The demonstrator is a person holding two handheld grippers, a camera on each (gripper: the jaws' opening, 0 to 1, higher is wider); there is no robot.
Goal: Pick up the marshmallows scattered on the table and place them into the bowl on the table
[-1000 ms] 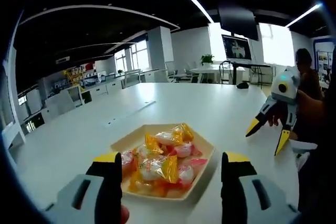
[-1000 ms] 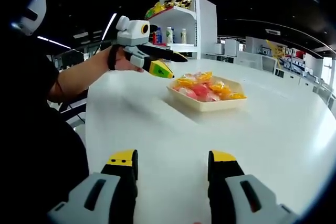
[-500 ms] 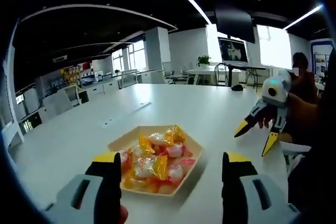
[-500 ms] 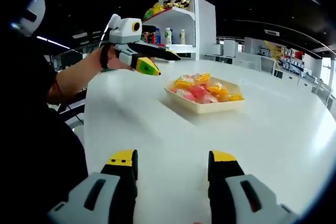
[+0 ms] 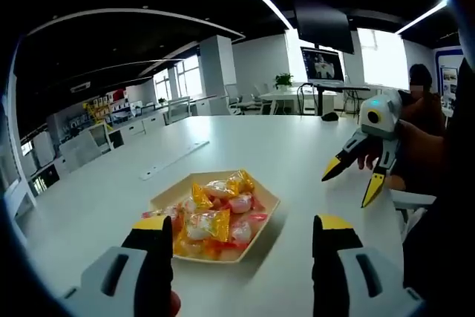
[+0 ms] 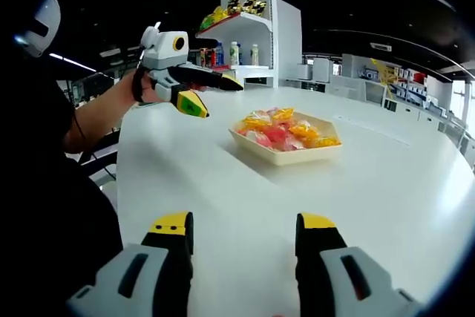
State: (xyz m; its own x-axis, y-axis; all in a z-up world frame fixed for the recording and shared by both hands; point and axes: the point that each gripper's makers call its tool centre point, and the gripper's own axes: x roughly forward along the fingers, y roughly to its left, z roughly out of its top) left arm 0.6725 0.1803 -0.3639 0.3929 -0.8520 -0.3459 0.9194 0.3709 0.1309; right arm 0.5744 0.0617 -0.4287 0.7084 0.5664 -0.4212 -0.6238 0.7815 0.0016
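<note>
1. The beige hexagonal bowl [image 5: 215, 217] is sitting on the white table [image 5: 297, 161], at 12 o'clock from the left hand-held gripper [image 5: 241, 239].
2. The orange and pink wrapped marshmallows [image 6: 286, 128] are piled inside it.
3. Both the left and the right hand-held gripper [image 6: 241, 231] are hanging above the table, jaws apart and empty.
4. I'm spotting no loose marshmallows, so I'd scan the table before reaching for anything.

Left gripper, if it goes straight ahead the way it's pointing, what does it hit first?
Probably the bowl of wrapped marshmallows: it lies just ahead of the open left gripper, toward its left jaw. Depth is unclear, so it might clip only the bowl's near rim.
</note>
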